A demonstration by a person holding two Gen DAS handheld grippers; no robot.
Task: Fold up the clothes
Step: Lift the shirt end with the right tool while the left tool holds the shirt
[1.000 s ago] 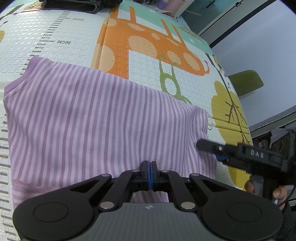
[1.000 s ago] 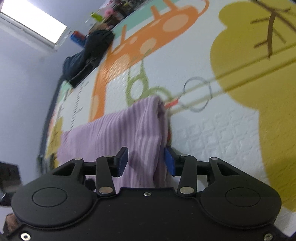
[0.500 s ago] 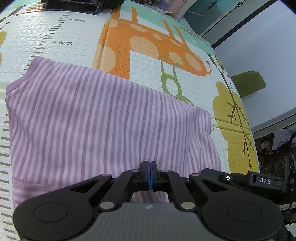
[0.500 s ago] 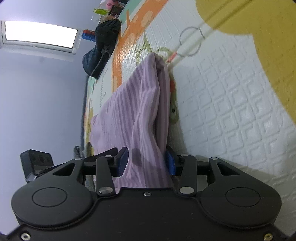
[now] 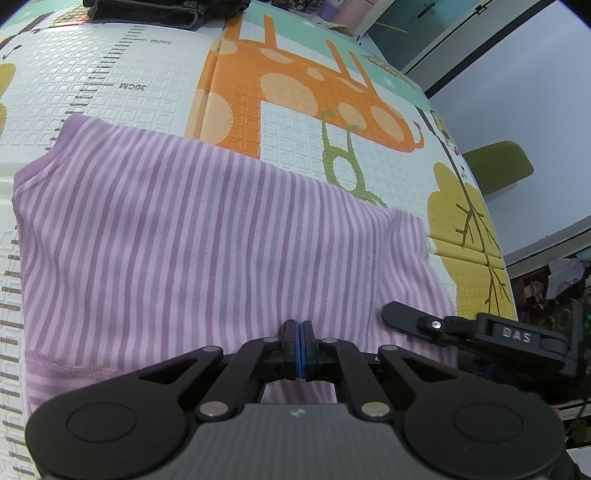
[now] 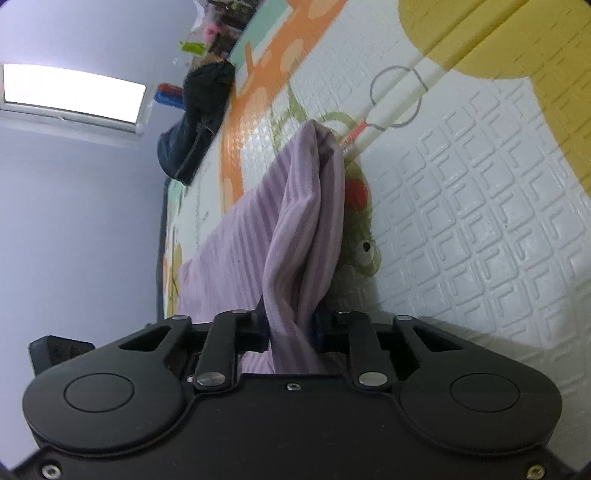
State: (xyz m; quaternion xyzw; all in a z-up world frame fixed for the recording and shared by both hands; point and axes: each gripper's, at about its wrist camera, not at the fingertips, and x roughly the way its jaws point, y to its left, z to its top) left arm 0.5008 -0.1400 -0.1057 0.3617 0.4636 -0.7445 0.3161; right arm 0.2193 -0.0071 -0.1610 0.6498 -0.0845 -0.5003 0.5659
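A soft, matt knit cloth shirt (image 5: 207,236) with fine purple stripes lies on an embossed foam play mat (image 5: 295,122) with a slight sheen, while the grippers' (image 5: 298,345) black plastic arms look matt, with small shiny metal rivets.

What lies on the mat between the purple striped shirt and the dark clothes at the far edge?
Only bare play mat, printed with a ruler scale, lies between the shirt and the dark clothes, in the left wrist view.

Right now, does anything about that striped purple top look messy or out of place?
Mostly it lies flat on the play mat. The oddity is the striped purple top at one corner: it is bunched into a rumpled ridge where the right tongs pinch it.
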